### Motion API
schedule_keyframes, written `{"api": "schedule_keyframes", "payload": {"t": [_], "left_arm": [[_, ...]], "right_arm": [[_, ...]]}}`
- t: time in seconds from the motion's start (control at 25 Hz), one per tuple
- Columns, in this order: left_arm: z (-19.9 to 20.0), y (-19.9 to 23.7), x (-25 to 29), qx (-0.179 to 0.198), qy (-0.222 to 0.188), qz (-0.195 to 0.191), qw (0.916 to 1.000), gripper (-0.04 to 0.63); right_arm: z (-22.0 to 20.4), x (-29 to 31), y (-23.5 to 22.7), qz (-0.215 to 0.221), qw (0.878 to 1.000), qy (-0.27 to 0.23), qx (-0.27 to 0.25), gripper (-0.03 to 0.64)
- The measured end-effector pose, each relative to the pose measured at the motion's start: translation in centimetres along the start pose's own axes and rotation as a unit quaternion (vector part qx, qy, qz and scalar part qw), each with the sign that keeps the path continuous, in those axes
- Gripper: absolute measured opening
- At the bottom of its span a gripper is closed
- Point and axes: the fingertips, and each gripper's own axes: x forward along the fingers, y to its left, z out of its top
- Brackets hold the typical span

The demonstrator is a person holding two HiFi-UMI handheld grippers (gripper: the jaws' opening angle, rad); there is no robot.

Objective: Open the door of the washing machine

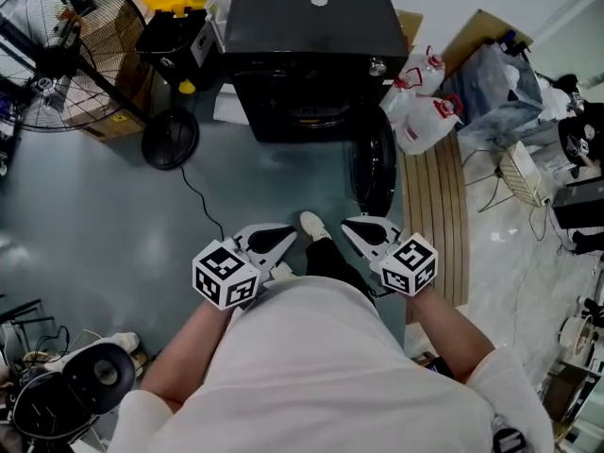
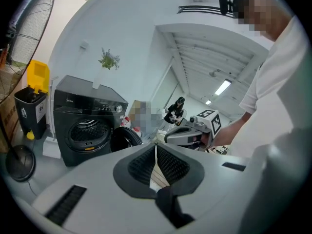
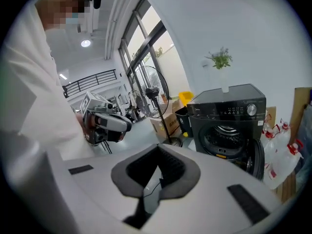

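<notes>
So the door (image 1: 371,173) looks already swung open to us. The best move now is not to undo it: hold both tongs back by our body, well apart from the washing machine (image 1: 311,55), and check the door doesn't drift shut. The left tongs (image 1: 280,238) are pressed together on nothing, and so are the right tongs (image 1: 357,228). The machine sits on the floor ahead with its front facing us. The door hangs off the right side of that front, standing upright and sticking out toward us.
</notes>
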Motion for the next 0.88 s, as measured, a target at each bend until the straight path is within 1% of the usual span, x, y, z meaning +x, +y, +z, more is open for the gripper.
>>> {"api": "schedule_keyframes", "payload": {"t": [0.52,0.88], "left_arm": [[-1.2,0.4,-0.8,-0.015,-0.009,0.004,0.9998,0.023],[-1.1,1.2,-1.0,-0.019,-0.007,0.009,0.9998,0.023]], "right_arm": [[0.0,0.7,0.9,0.007,1.0,0.018,-0.022,0.008],[0.2,1.3,-0.1,0.002,1.0,0.022,-0.02,0.008]]}}
